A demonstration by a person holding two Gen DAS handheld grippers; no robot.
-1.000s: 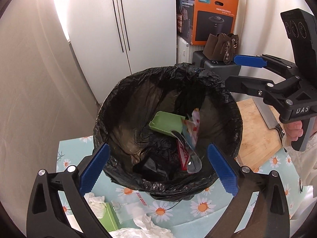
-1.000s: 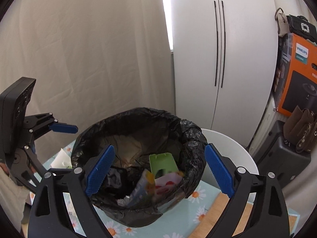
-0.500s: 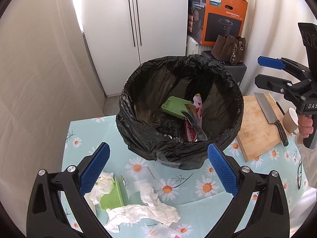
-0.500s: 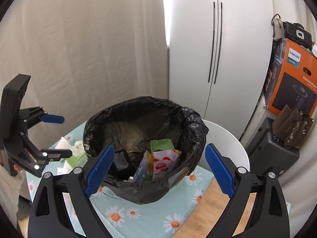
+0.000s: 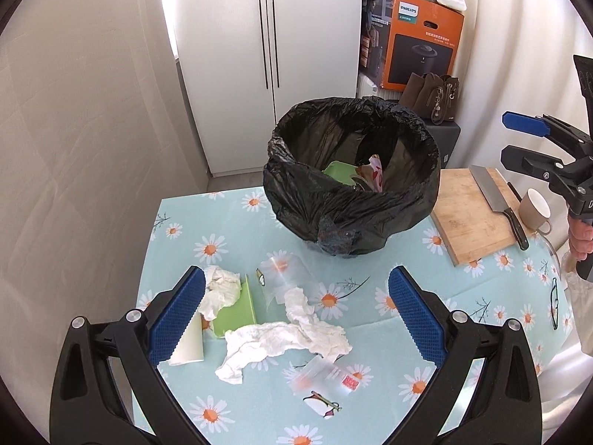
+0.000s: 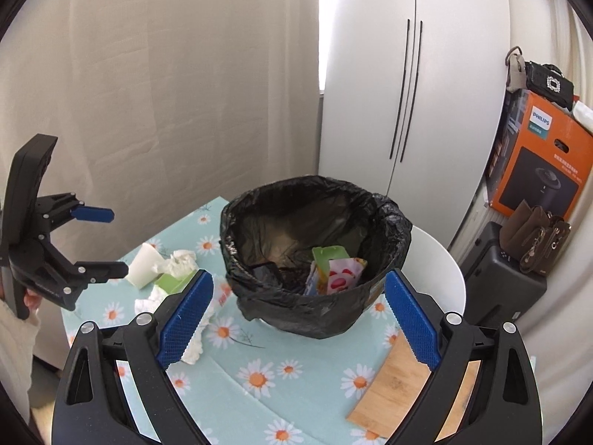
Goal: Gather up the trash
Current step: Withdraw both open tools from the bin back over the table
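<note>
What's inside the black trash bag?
Inside the black trash bag you can see a green box, a colorful wrapper with red spots and something dark. Whatever lies underneath them at the bottom is covered.

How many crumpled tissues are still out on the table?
2: one tissue wad by the left fingers atop the green box; a long tissue mid-table. More may be hidden.

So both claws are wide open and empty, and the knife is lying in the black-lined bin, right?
Not quite. The knife lies on the wooden cutting board beside the black-lined bin, as the left wrist view shows. Both the left claw and the right claw are wide open and empty.
</note>
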